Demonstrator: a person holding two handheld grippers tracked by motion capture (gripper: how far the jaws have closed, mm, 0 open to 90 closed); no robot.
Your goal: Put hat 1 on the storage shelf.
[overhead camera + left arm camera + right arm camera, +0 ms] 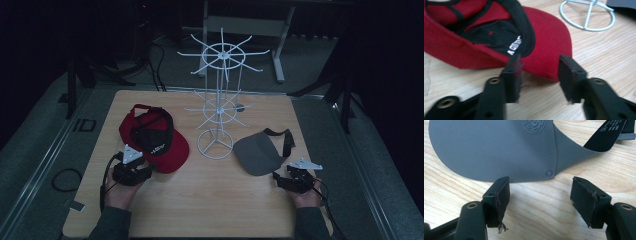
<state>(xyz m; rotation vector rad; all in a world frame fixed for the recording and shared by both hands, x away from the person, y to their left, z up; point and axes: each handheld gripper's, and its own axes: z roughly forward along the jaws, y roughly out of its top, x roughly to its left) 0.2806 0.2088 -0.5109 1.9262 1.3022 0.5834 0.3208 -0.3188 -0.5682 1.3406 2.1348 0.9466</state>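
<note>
a: where's the red cap (154,138) lying?
b: at nine o'clock of the white rack (218,95), left gripper (132,169) gaping beside its brim.
a: and the right gripper (295,179)?
b: spreading wide, sitting at five o'clock of the grey visor (259,153).

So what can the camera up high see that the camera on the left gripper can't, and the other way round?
From the high view alone: the rack's two tiers of white wire arms, the grey visor with its black strap, the right gripper, both hands and the table's edges.

From the left gripper view alone: white lettering on the black lining inside the cap, and the left gripper's open jaws with frayed pads, close to the brim.

Both share: the red cap, the rack's ring base and the wooden tabletop.
</note>
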